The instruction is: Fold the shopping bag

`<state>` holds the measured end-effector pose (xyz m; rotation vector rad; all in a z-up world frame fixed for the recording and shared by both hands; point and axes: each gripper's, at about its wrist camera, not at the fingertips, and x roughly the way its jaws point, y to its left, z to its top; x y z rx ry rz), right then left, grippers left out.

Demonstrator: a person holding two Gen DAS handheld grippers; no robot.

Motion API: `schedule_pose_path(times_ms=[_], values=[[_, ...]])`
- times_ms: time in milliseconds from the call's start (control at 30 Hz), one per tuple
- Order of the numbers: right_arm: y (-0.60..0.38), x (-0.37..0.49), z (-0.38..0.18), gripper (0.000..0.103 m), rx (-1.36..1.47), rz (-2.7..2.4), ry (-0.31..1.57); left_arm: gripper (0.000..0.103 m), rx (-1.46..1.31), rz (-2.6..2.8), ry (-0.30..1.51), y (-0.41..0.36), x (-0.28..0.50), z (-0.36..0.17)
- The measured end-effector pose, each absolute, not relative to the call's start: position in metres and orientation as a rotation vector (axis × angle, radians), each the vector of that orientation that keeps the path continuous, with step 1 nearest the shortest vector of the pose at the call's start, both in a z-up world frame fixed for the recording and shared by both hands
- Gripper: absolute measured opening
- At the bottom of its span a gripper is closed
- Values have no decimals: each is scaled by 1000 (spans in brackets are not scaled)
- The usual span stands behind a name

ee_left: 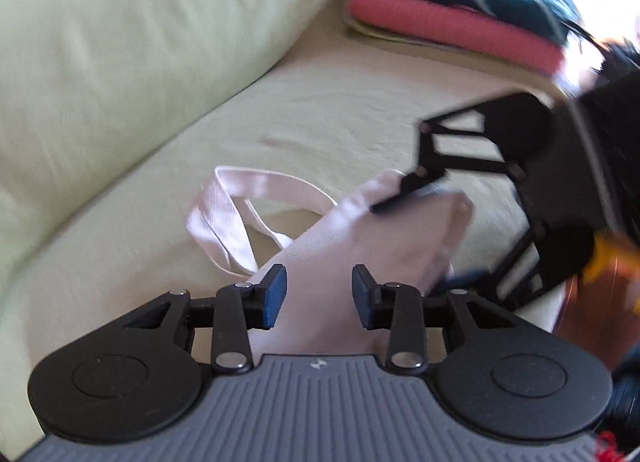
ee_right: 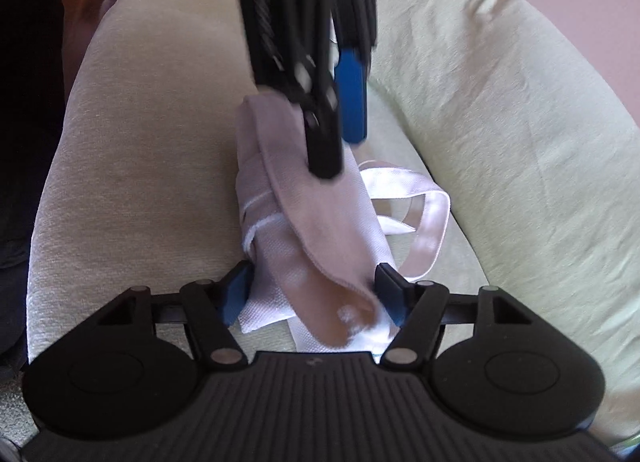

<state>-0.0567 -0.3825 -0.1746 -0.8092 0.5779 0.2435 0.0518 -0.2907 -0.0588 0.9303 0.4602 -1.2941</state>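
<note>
Pale green sofa upholstery (ee_left: 320, 109) is serving as the work surface, with a back cushion (ee_left: 140, 33) of the same colour rising along one side. Lying on the seat is the shopping bag (ee_right: 304, 229), a white woven tote already doubled lengthwise into a narrow strip, its handles (ee_right: 424, 217) trailing loose toward the cushion.

The left gripper (ee_left: 319, 294) is hovering over one end of the strip, jaws spread with cloth showing between the blue pads (ee_left: 276, 296) and no pinch made. The right gripper (ee_right: 314, 294) is straddling the opposite end, jaws likewise spread, one pad at each side of the folded cloth and seemingly not squeezing it. In the left wrist view its fingers (ee_left: 404, 189) are appearing to rest on the bag's far end, though motion blur is leaving actual contact uncertain.

Holding both ends in this way is probably meant to keep the layers stacked while the strip is shortened by a further fold. The upper flap is lifting slightly and could spring open if released.

Open seat is extending beyond the bag on the side away from the cushion. A stack of folded textiles (ee_left: 460, 17) is sitting well apart at the far end, and the seat edge is dropping off toward a dark floor.
</note>
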Motion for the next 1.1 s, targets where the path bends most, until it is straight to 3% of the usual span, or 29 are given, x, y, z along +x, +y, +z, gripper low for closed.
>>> schedule_pose_path(times_ms=[167,300,467,667,900,1100], values=[[-381,-55,-172,64,-822,271,585,53,1414,-1267,178,-263,24,-93],[-383,-54,-173,64,-842,286,584,59,1501,-1250,52,-267,20,-114],[-384,-53,-177,64,-872,294,554,60,1513,-1269,3,-278,23,-133],[-391,-50,-182,65,-818,277,520,60,1389,-1351,118,-282,45,-124],[-407,-27,-146,53,-549,320,676,60,1212,-1434,361,-290,68,-93],[-415,-40,-121,52,-357,450,806,59,1040,-1558,538,-265,65,-69]])
